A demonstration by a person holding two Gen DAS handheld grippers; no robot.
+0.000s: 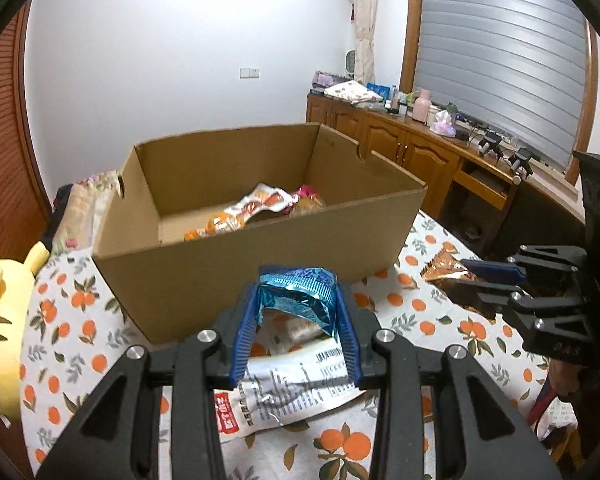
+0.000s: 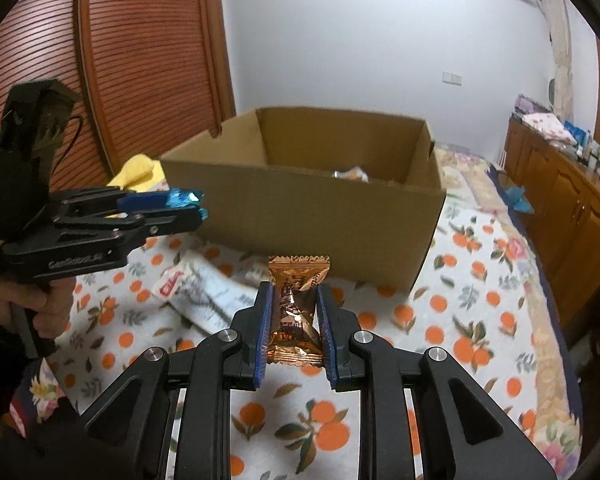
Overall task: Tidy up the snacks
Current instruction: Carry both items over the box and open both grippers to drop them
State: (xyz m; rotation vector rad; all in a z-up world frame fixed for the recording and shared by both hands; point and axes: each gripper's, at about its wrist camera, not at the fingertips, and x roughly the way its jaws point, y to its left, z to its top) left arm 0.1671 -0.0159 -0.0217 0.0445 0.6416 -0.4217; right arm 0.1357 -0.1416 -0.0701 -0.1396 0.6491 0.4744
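My left gripper [image 1: 297,296] is shut on a blue foil snack packet [image 1: 300,300] and holds it above the cloth, just in front of the near wall of an open cardboard box [image 1: 260,256]. Several snack packets [image 1: 256,210] lie inside the box. My right gripper [image 2: 293,294] is shut on an orange-brown foil snack packet [image 2: 296,312], also in front of the box [image 2: 320,216]. The left gripper [image 2: 200,206] with its blue packet [image 2: 182,197] shows at the left of the right wrist view. The right gripper [image 1: 466,276] shows at the right of the left wrist view.
A white snack bag [image 1: 288,396] lies on the orange-print cloth [image 1: 72,320] under my left gripper; it also shows in the right wrist view [image 2: 208,292]. A yellow plush toy [image 1: 4,320] sits at the left. A wooden sideboard [image 1: 420,148] with clutter stands at the right.
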